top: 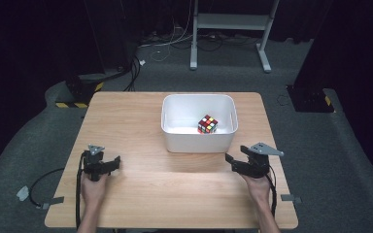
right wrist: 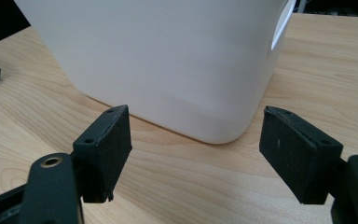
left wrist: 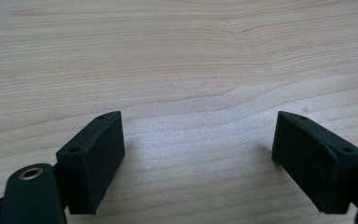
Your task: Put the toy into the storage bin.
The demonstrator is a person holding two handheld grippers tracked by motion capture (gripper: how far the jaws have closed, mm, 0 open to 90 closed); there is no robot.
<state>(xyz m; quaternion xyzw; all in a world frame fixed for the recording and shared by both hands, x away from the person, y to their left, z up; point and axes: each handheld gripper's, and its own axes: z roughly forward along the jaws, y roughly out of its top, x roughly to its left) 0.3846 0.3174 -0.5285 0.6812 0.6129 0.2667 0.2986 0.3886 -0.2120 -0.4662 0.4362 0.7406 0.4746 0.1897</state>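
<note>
Place: a lab or recording studio
Walls: black curtains all round
Floor: grey carpet, loose cables (untidy)
Furniture: one wooden table, a white metal stand behind

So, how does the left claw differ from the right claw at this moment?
The left claw looks at bare wood of the table, while the right claw looks at a corner of the white bin. The left claw sits well away from that bin, at the table's left side; the right claw sits close to its near right corner. Both are open and hold nothing.
</note>
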